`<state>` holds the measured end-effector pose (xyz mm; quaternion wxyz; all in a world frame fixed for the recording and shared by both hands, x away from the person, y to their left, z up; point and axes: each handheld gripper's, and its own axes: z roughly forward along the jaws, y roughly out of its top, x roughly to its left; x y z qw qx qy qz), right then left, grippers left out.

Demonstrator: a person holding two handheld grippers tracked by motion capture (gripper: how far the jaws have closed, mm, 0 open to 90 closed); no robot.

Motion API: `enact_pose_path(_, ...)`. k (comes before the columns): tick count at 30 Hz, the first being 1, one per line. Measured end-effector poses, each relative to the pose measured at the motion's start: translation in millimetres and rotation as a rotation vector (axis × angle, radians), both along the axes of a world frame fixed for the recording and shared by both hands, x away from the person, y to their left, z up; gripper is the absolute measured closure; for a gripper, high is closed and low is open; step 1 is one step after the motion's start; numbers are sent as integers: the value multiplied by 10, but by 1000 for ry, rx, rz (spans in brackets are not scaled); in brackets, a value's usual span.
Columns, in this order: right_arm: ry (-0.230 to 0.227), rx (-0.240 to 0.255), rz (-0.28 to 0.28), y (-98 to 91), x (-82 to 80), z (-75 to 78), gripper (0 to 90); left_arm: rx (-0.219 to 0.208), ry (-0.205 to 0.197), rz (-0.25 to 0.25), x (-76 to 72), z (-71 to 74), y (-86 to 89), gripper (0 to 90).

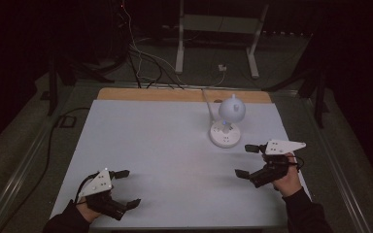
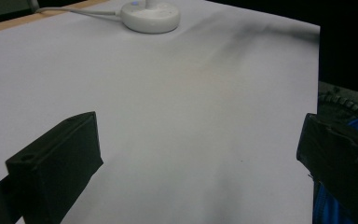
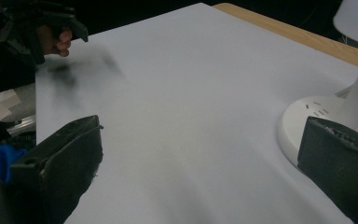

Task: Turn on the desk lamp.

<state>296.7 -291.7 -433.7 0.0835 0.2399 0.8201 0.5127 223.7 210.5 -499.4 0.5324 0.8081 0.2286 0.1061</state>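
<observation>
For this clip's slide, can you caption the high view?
Two hand-held grippers, left and right, open and empty over a white table beside a desk lamp.

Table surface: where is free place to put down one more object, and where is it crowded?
The white sheet is bare between the left gripper and right gripper, and across its far left part up to the wooden edge. It is crowded only at the far right, around the lamp.

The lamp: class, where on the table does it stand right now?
In the high view the lamp stands right of centre toward the table's far edge, just beyond the right gripper.
</observation>
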Motion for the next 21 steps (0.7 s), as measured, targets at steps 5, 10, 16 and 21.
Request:
enact_pose_path(5,-4,2,1,-44,87,-1,0,1,0,-1,1,-1,-1,3)
enact_pose_path(10,-36,-30,20,-58,171,-12,0,1,0,-1,1,-1,-2,3)
enact_pose_path(16,-103,-8,32,-98,272,-53,0,1,1,-1,3,-1,-1,3)
enact_pose_path(21,-92,-39,30,-150,395,-48,0,1,1,-1,1,0,-1,3)
